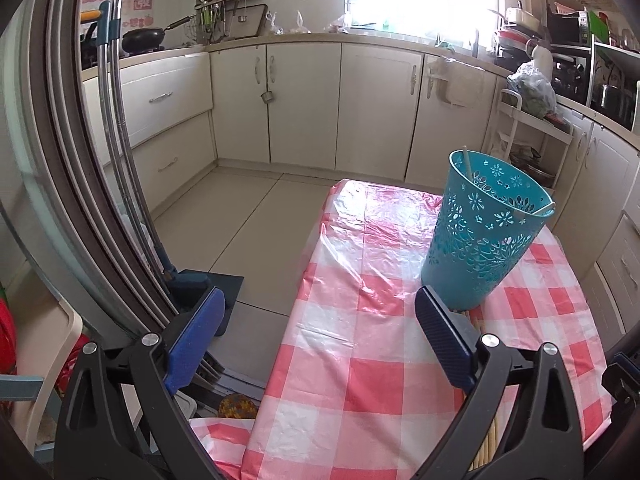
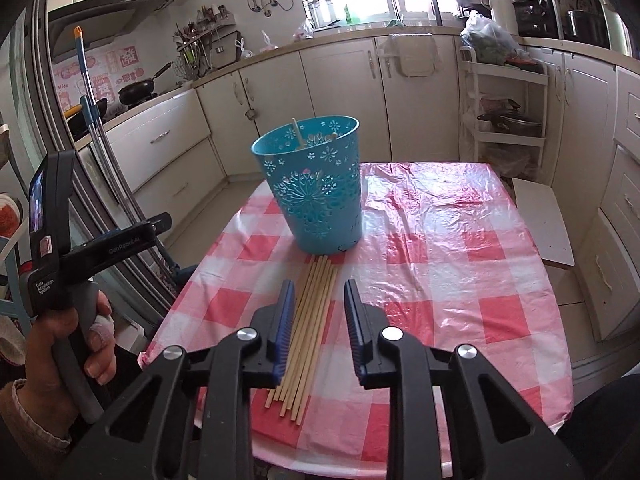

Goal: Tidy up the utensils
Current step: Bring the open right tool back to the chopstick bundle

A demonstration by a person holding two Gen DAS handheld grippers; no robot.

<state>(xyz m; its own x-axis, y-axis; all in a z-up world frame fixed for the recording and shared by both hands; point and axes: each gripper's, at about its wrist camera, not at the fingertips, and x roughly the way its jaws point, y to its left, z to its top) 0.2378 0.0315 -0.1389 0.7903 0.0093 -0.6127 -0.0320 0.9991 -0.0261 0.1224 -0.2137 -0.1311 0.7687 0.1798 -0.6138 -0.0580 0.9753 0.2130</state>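
Pink-and-white checked plastic cloth over the counter; teal perforated basket upright on it toward the far left part, touching the cloth with its base; two pale chopsticks inside, tops leaning against the rim, seen also from the left wrist view. Loose bundle of wooden chopsticks flat on the cloth, far ends just at the basket's foot, near ends fanned slightly toward the counter's near edge.

Right gripper low over the bundle, pointing down toward it; jaws parted narrowly, standing on either side of the sticks, blue pads apart from the wood as far as visible; nothing held.

Left gripper off the counter's left edge, partly over the floor; jaws spread wide, nothing between them but cloth and floor tile; right-hand pad just in front of the basket's base, whether touching cannot be told. Same left gripper seen from the side in the right wrist view, gripped by a hand with a bandaged finger and a pale sleeve cuff.

Behind: cream kitchen cabinets, black pan on the stove, mop handle leaning at the left, white stool beside the counter's right edge.
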